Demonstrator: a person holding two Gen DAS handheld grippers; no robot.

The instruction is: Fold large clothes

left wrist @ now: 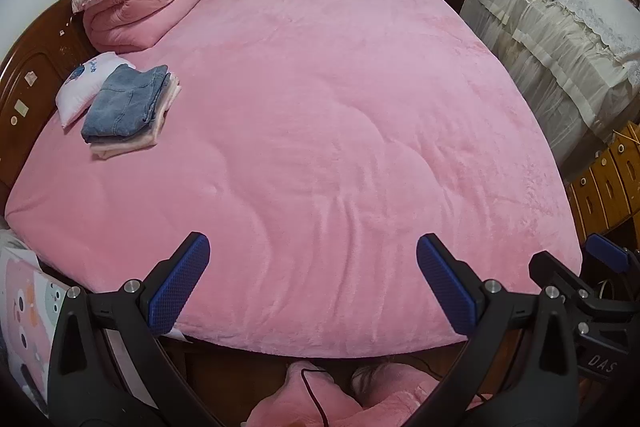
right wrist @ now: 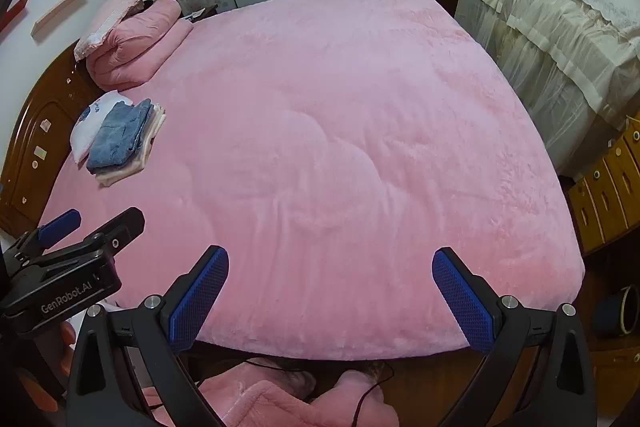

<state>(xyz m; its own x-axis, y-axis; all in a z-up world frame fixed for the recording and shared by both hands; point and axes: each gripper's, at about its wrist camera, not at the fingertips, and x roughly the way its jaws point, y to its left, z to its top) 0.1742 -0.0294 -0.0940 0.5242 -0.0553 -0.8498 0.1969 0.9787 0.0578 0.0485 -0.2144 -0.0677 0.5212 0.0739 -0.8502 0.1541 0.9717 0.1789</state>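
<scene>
Your left tongs (left wrist: 313, 263) stand wide apart at the bottom of the left wrist view, nothing between the blue pads, over the near edge of the bed (left wrist: 320, 131). Your right tongs (right wrist: 330, 281) are spread just as wide and empty, beside the left ones. A fluffy pink garment (right wrist: 280, 403) lies crumpled on the floor at the bottom centre, below the bed's edge. At the left of the bed, a folded stack topped by denim (left wrist: 126, 103) rests against a small white pillow (left wrist: 80, 87).
</scene>
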